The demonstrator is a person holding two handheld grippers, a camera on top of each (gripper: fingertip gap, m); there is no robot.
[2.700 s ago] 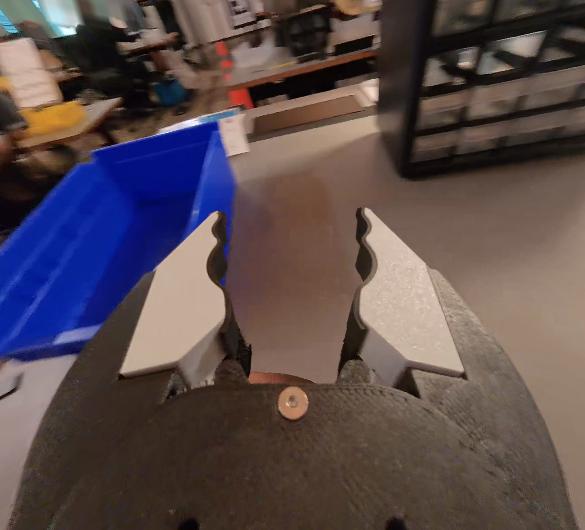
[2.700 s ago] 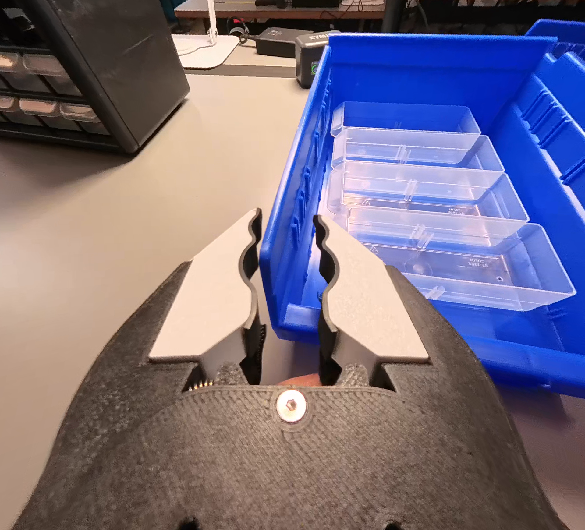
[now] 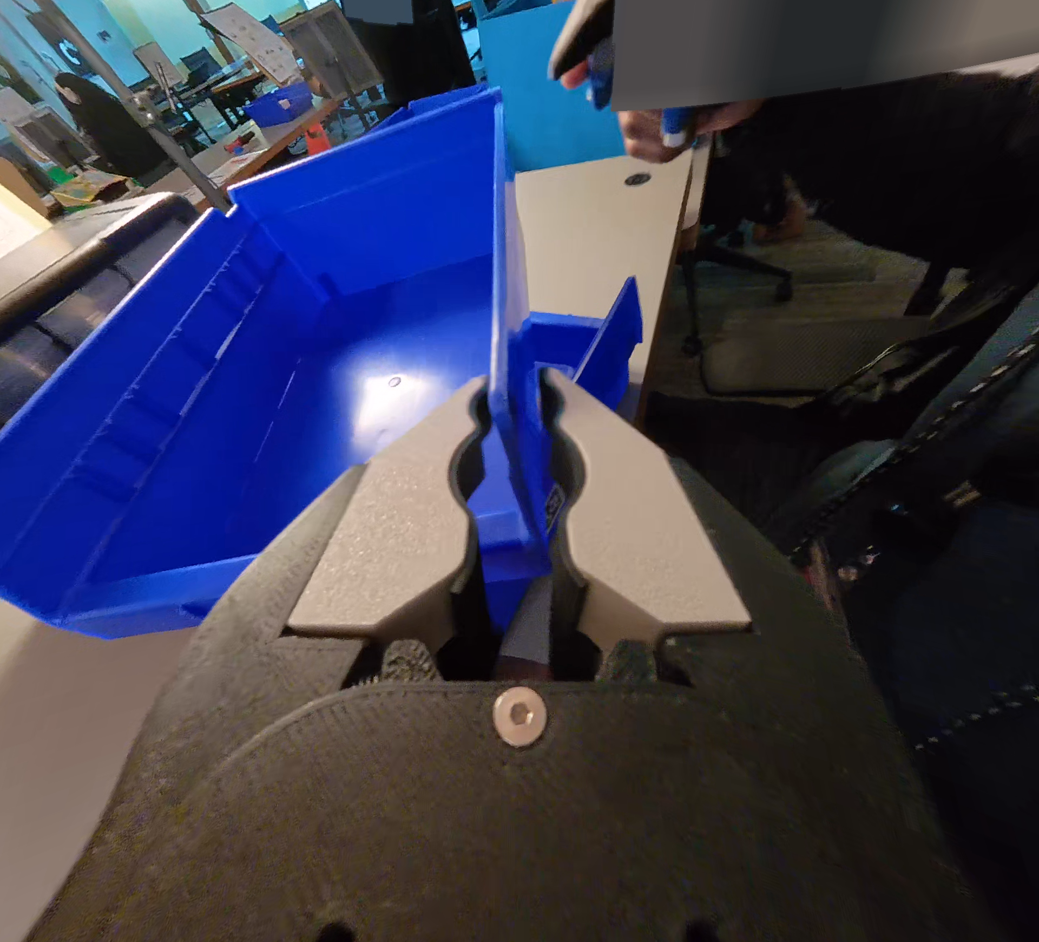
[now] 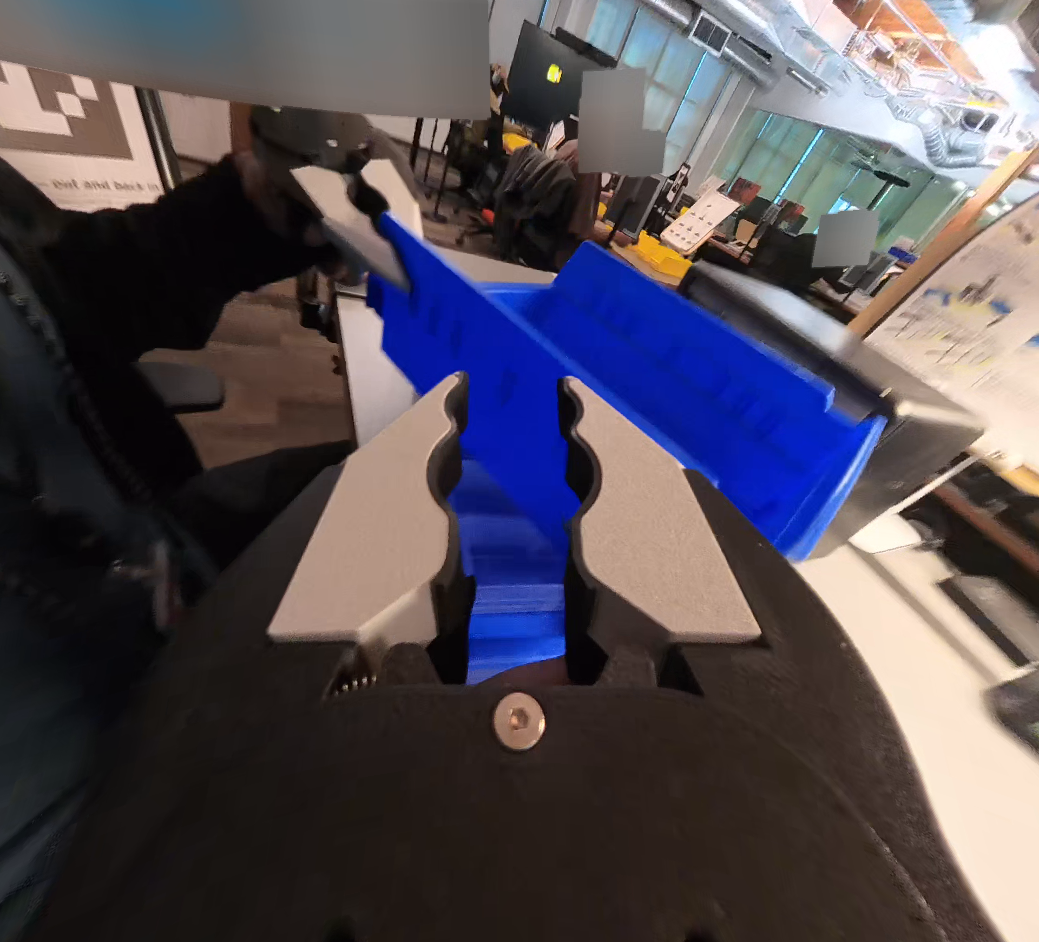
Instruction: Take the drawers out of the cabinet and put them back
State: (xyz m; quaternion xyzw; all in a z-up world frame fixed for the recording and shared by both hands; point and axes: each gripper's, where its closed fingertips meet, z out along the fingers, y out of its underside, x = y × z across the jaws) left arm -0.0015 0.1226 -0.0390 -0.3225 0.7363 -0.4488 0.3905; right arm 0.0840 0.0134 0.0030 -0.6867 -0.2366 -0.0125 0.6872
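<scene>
A blue bin (image 3: 253,409) stands on the table next to the black drawer cabinet (image 3: 73,262); its inside looks empty and no drawers show. My left gripper (image 3: 516,385) straddles the bin's right wall near a corner. Its jaws are slightly apart and the right pad stands a little off the wall. In the right wrist view it (image 4: 360,223) sits at the bin's (image 4: 646,364) far end. My right gripper (image 4: 513,386) is open and holds nothing, above the near end of that wall. It shows raised beyond the bin in the left wrist view (image 3: 582,35).
The cabinet (image 4: 877,369) sits against the bin's far side. The pale table (image 3: 590,240) ends just right of the bin, with floor and an office chair base (image 3: 731,268) beyond. A person's dark sleeve (image 4: 168,262) reaches in from the left. Other work tables stand behind.
The left gripper was wide open over bare table beside a blue bin; it now straddles the bin's wall. The right view showed clear drawers in a bin; now none show.
</scene>
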